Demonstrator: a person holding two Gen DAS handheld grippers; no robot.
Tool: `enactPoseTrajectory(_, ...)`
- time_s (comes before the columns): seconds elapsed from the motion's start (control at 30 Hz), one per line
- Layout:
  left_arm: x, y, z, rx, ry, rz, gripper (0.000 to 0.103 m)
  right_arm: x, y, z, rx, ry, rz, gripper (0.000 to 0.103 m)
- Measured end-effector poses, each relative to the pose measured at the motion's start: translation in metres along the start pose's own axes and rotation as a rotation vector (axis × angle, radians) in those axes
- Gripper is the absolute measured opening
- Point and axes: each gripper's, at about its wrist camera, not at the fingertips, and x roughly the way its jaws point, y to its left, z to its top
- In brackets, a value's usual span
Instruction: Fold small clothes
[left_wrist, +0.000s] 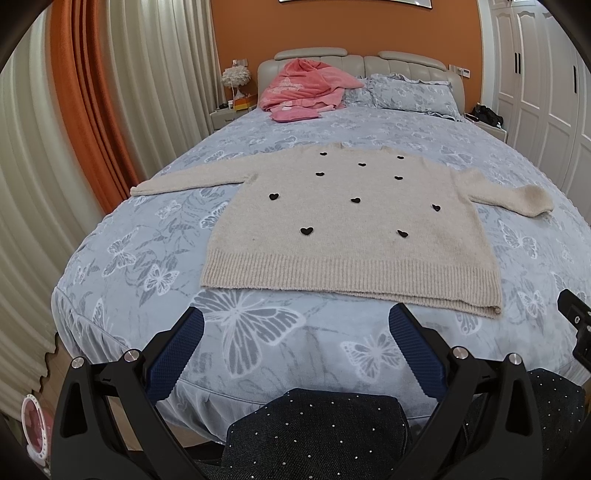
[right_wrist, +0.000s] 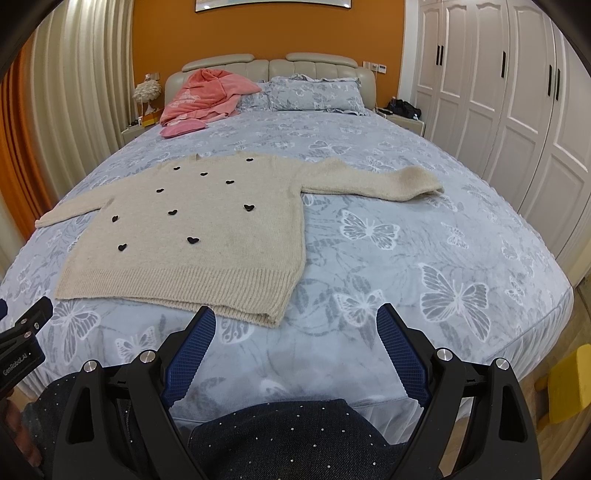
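**knitfan:** Sweater (left_wrist: 351, 229) is flat on the bed (left_wrist: 258, 350), front up, little black hearts showing, hem nearest the foot of the bed. Going left to right: left sleeve (left_wrist: 192, 181) runs out straight toward the curtain (left_wrist: 85, 110) side, body sits roughly in the middle, right sleeve (right_wrist: 373, 181) angles out toward the wardrobe (right_wrist: 517, 92). Nothing folded yet as far as I can tell.

**tongs_guy:** And the grippers? Left gripper (left_wrist: 295, 325) has its jaws spread wide, nothing between them, hovering just short of the hem. Right gripper (right_wrist: 295, 321) same deal, spread and empty, near the hem's right corner (right_wrist: 269, 317).

**knitfan:** So what goes wrong from here? My guess: the knit is thick and fuzzy, so a pinch at that corner could catch only the top layer (front and back peel apart, fold comes out lopsided).

**tongs_guy:** Also the duvet is soft. Dig too deep and you'd probably grab bedding along with the hem and drag the whole thing out of square.

**knitfan:** Left sleeve cuff is close to the mattress edge too, a careless tug might slide it off. And the sleeves being at different angles likely means uneven folds unless each one gets lined up separately
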Motion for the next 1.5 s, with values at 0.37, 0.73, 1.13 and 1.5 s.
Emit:
enactPoseTrajectory(0.37, 0.032, -0.020, 0.062, 0.009, -0.029, -0.116, 0.098, 0.105, -0.138, 0.103, 0.193, 0.092, 0.009, 0.086)
enactPoseTrajectory(0.73, 0.121, -0.070, 0.088, -0.017, 0.099, -0.162, 0.098, 0.303, -0.301, 0.179, 0.748, 0.194, 0.063, 0.086)
enactPoseTrajectory(1.13, 0.164, -0.104, 0.087, 0.025, 0.125, -0.168, 0.098, 0.295, -0.304, 0.208, 0.545, -0.010, -0.001, 0.010)
enactPoseTrajectory(1.5, 0.173, -0.125, 0.075, 0.054, 0.210, -0.249, 0.098, 0.327, -0.334, 0.161, 0.807, 0.125, 0.097, 0.025)
